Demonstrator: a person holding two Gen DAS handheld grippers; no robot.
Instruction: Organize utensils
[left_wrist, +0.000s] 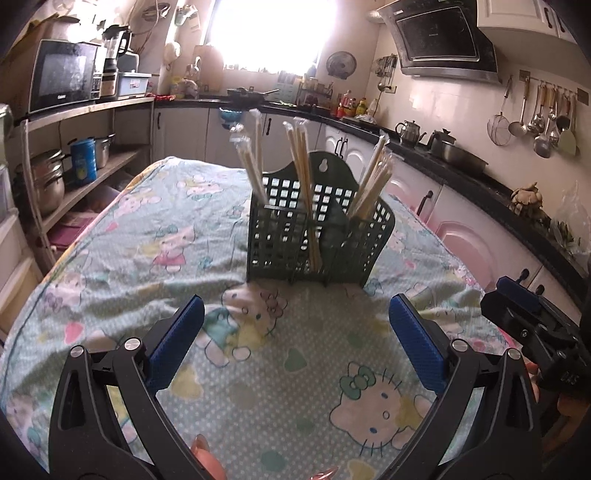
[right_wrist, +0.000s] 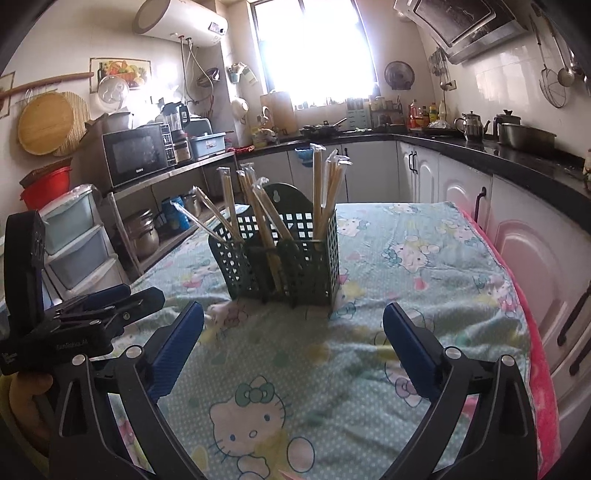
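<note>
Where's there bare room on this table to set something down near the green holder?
Free: the cloth between the green holder and both open grippers, left gripper and right gripper, plus the stretch toward the pink edge. Crowded: the holder's compartments, full of wrapped chopsticks.

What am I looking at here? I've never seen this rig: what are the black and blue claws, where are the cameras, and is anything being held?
A person holds a two-finger gripper in each hand, each carrying a fisheye camera looking forward along its fingers. One picture is from the left gripper, the other from the right gripper. Both stand open and empty; each also shows at the edge of the other's view. On the cartoon-print cloth stands a dark green utensil holder with wrapped chopsticks spread among its compartments.
</note>
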